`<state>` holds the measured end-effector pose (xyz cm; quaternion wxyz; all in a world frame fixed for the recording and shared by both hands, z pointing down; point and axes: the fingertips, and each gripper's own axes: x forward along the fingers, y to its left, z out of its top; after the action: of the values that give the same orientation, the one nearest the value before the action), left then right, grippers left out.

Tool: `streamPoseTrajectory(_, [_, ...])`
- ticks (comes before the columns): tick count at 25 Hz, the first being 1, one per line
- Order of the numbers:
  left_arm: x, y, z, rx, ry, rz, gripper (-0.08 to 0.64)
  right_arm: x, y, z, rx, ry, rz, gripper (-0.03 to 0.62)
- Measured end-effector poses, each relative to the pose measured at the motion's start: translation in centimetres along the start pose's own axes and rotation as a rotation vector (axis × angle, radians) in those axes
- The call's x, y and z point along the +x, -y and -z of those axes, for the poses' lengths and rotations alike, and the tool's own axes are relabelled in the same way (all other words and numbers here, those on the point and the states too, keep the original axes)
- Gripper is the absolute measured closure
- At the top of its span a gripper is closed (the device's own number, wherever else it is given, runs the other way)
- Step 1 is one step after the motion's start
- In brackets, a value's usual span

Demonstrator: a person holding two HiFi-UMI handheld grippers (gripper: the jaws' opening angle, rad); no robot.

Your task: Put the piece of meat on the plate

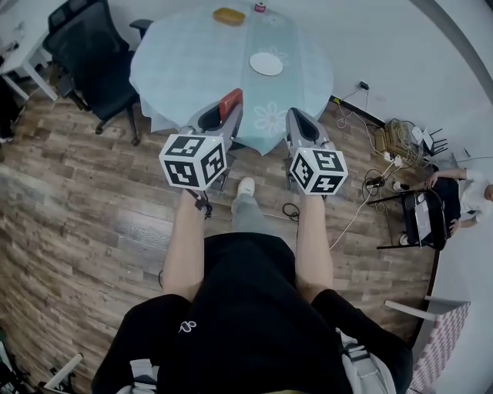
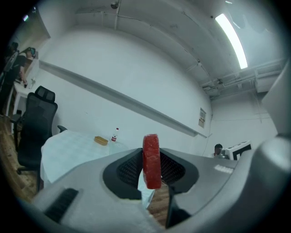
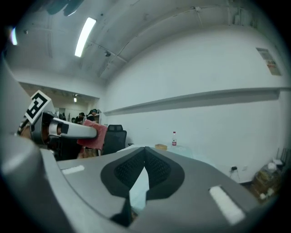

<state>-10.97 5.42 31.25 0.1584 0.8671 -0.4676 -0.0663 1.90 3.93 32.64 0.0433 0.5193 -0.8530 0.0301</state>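
Observation:
A red slab of meat (image 2: 151,160) stands on edge between the pads of my left gripper (image 1: 229,108), which is shut on it just short of the table's near edge. The meat (image 1: 231,101) also shows in the head view, and at the left of the right gripper view as the same meat (image 3: 93,135). A white plate (image 1: 266,64) lies empty on the round table with its pale blue cloth (image 1: 192,69). My right gripper (image 1: 299,117) hangs beside the left one, and its jaws meet at the tips with nothing between them (image 3: 144,160).
A tan dish (image 1: 229,16) and a small bottle (image 1: 260,8) stand at the table's far side. A black office chair (image 1: 88,54) is left of the table. Cables and a power strip (image 1: 393,146) lie on the wooden floor at the right, near a seated person (image 1: 454,185).

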Motion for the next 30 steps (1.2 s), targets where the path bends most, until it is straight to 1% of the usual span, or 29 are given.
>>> streamPoseTrajectory(2, [3.1, -0.9, 0.5, -0.019, -0.019, 0.010, 0.474, 2.4, 1.9, -0.6, -0.069, 0.008, 0.005, 0.583])
streamPoseTrajectory(3, [4.7, -1.6, 0.7, -0.025, -0.029, 0.009, 0.474, 3.8, 2.8, -1.1, -0.088, 0.023, 0.001, 0.583])
streamPoseTrajectory(5, [8.1, -3.2, 1.0, -0.038, -0.049, 0.001, 0.474, 6.7, 4.8, -1.9, -0.093, 0.051, -0.010, 0.583])
streamPoseTrajectory(8, [13.7, -5.5, 1.5, -0.086, -0.068, 0.006, 0.474, 11.1, 8.5, -1.7, -0.057, 0.052, -0.023, 0.583])
streamPoseTrajectory(11, [20.1, -8.3, 2.4, -0.196, -0.081, 0.010, 0.474, 16.1, 13.2, -1.3, -0.030, 0.033, -0.021, 0.583])
streamPoseTrajectory(13, [24.2, -9.2, 3.7, -0.247, -0.117, 0.010, 0.474, 19.2, 17.0, -0.8, -0.006, 0.004, -0.003, 0.583])
streamPoseTrajectory(15, [27.5, -9.7, 4.5, -0.240, -0.166, 0.007, 0.474, 21.8, 20.4, -0.7, 0.032, -0.015, 0.022, 0.583])
streamPoseTrajectory(17, [30.0, -10.4, 4.2, -0.231, -0.189, 0.008, 0.474, 24.4, 22.5, -1.0, 0.060, -0.012, 0.029, 0.583])
streamPoseTrajectory(19, [31.4, -11.5, 4.2, -0.251, -0.199, 0.007, 0.474, 26.4, 22.9, -0.5, 0.075, -0.017, 0.012, 0.583])
streamPoseTrajectory(22, [32.5, -14.1, 5.0, -0.301, -0.221, -0.011, 0.474, 28.9, 22.4, 1.6, 0.104, -0.041, -0.009, 0.583])
streamPoseTrajectory(24, [33.4, -15.7, 5.5, -0.313, -0.248, -0.015, 0.474, 30.1, 22.4, 3.0, 0.141, -0.057, -0.002, 0.583])
streamPoseTrajectory(27, [34.6, -17.4, 7.2, -0.336, -0.297, -0.018, 0.474, 30.9, 22.6, 5.1, 0.166, -0.095, 0.010, 0.583])
streamPoseTrajectory(30, [36.1, -18.3, 8.8, -0.353, -0.346, 0.000, 0.474, 30.7, 23.7, 6.9, 0.188, -0.137, 0.055, 0.583])
